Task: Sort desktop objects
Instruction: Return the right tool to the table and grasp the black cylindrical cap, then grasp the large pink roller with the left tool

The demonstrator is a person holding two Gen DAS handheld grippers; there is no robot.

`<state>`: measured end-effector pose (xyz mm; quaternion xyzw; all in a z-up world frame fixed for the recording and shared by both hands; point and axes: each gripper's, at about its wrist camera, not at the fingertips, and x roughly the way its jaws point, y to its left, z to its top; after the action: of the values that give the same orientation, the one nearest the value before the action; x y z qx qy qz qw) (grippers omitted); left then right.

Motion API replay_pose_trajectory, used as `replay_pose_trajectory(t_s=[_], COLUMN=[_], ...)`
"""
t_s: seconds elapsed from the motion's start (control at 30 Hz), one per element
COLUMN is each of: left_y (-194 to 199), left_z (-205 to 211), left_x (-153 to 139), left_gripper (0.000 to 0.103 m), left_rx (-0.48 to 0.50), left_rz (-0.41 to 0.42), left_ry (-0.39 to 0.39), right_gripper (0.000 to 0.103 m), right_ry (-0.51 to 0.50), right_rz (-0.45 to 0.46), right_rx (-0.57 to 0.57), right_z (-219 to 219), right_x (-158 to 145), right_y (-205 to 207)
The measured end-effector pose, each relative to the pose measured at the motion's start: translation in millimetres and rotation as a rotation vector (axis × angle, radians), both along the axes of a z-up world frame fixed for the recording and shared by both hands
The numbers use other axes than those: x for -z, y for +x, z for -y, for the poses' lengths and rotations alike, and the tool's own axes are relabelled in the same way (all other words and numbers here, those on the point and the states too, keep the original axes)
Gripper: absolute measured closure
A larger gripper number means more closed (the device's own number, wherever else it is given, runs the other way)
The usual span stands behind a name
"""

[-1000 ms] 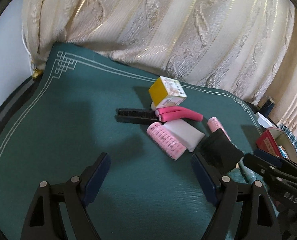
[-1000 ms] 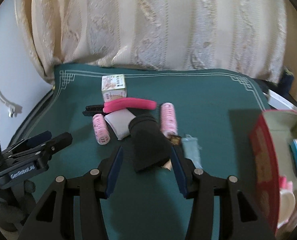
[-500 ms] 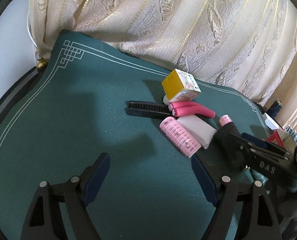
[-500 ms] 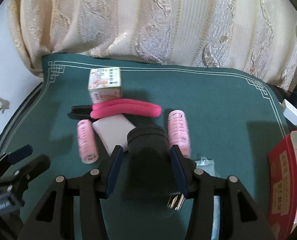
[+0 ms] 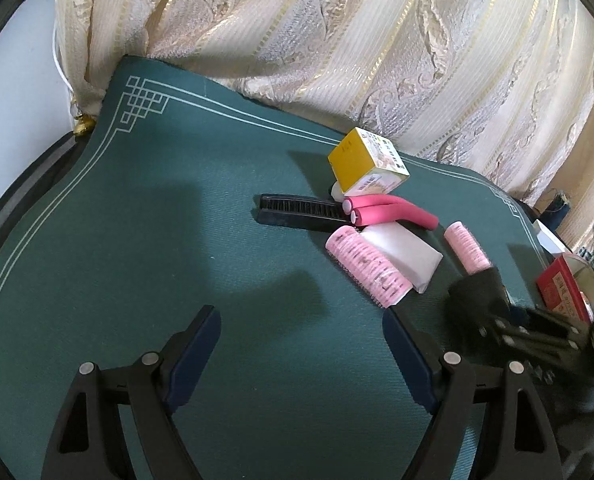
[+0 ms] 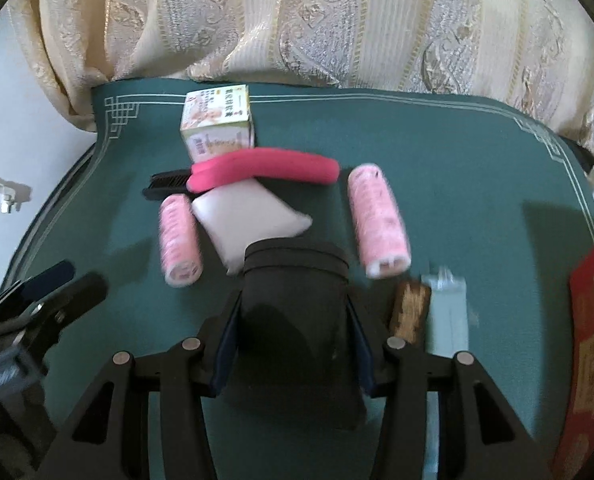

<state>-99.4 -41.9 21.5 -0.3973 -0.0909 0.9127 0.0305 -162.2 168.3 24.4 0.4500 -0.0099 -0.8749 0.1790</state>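
From my right wrist view the box [image 6: 217, 124] sits farthest back; the foam rods [image 6: 265, 168] lie before it, over the comb [image 6: 167, 184]; the packet [image 6: 249, 220] lies between two rollers [image 6: 179, 240] [image 6: 379, 220].

The left hand-held gripper [image 5: 301, 344] points downward over the near part of the table [image 5: 157, 220], its two blue-padded fingers [image 5: 193, 348] spread wide with only bare cloth between them and nothing touching either pad. The right hand-held gripper [image 6: 293, 320] also tilts downward, to the right of the left one. Its jaws are closing, and a black pouch [image 6: 297, 320] sits between them, with both blue pads against its sides. From the left wrist view, the right gripper shows at the right edge, carrying the pouch at its tips.
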Motion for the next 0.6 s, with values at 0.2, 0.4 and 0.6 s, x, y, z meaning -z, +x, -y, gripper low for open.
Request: replay_pose_trajectory(t_s=[0.2, 0.4, 0.6], left_y=[-3.0, -18.3, -46.6], left_z=[-11.4, -23.9, -27.3], left_x=[1.4, -2.3, 3.6], left_gripper=[0.018, 0.018, 0.018], left_rx=[0.033, 0.172, 0.333], left_rz=[0.018, 0.027, 0.002], left_ry=[-0.017, -0.034, -0.187], right_gripper=[0.051, 0.051, 0.051], right_ry=[-0.047, -0.100, -0.116], right_rz=[0.017, 0.011, 0.003], right_rx=[0.012, 0.026, 0.017], right_z=[-16.0, -26.0, -28.8], right_x=[1.3, 2.4, 2.5], right_y=[31.2, 39.9, 39.3])
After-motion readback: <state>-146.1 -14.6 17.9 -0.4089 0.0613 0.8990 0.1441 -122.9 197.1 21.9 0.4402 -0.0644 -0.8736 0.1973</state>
